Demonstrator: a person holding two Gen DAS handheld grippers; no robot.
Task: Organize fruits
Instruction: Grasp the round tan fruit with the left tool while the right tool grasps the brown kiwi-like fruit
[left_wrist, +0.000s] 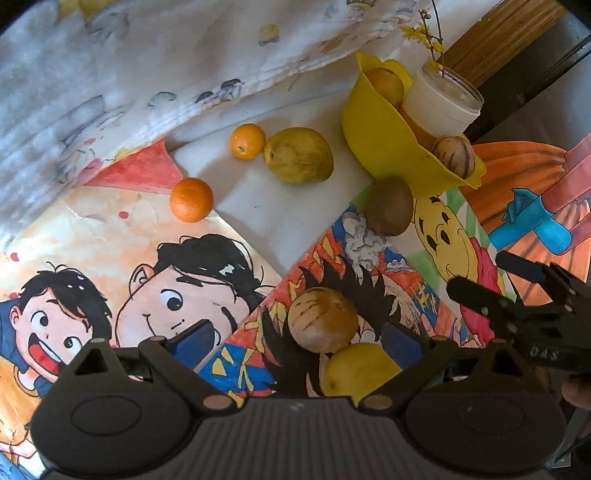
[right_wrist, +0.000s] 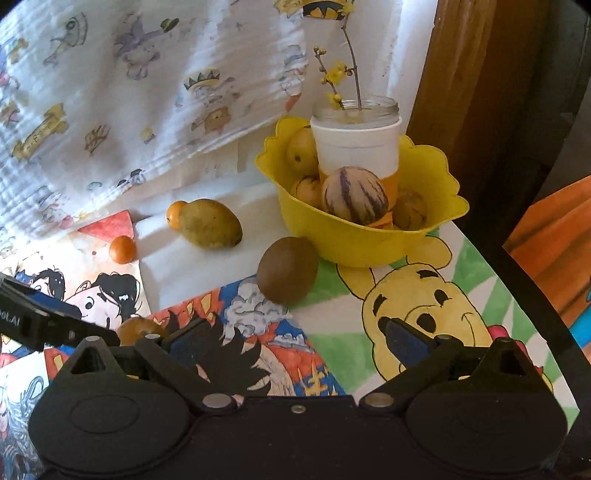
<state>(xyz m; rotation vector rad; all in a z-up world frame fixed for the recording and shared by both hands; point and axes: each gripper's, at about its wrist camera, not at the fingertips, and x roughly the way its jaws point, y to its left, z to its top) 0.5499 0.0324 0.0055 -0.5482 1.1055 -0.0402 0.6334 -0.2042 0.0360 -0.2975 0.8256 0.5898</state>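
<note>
Several fruits already sit in the yellow bowl (right_wrist: 354, 240) — six remain out: two oranges, mango (right_wrist: 210, 223), kiwi (right_wrist: 287, 269), two nearer ones. Left gripper (left_wrist: 299, 336) and right gripper (right_wrist: 291, 332) both gape, empty — roughly halfway.

left gripper (left_wrist: 297, 338): chunky matte black plastic body, ribbed middle panel, two round housings with oval bumps
pivots: copper-looking round pins on the linkage arms
pads (left_wrist: 194, 341): dark blue, on black fingers
right gripper (right_wrist: 295, 334): same black build, silver pins, one small screw top centre
marking: white "DAS" lettering on its side
</note>
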